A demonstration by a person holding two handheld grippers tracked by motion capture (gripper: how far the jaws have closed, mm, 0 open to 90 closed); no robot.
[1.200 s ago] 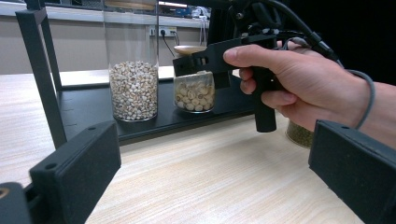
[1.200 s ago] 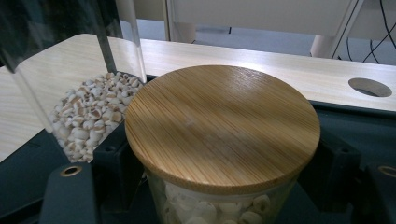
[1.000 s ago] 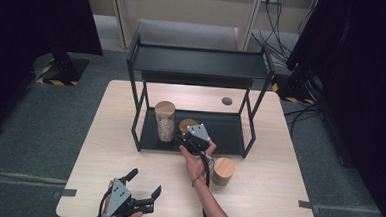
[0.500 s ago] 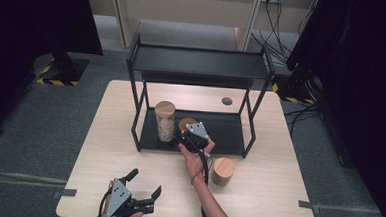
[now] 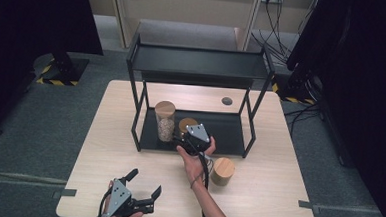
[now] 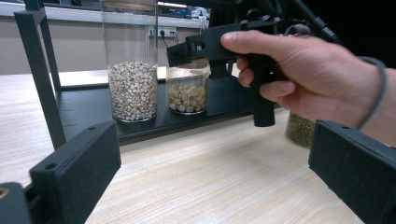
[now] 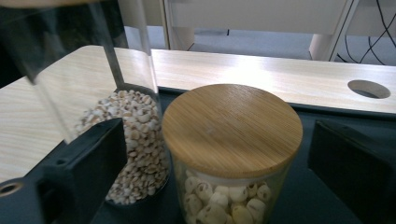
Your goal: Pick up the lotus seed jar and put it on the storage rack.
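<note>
Jars, glass, round bamboo lids, unlabelled: short jar [image 7: 232, 154] stood beside tall jar [image 5: 164, 120] on black metal shelf [image 5: 230, 130]; right gripper [image 7: 215, 154] gaped around short jar; left gripper [image 5: 141, 191] gaped empty.

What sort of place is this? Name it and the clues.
Probably a lab or recording studio, not a kitchen: black curtains flank a lone table, cables run to a wall socket, and hazard tape marks a stand's base.

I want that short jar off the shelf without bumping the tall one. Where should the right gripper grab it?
Grip the short jar across its glass sides just under the wooden lid, coming from the front. The tall jar stands close beside it, so keep that jaw tight in.
</note>
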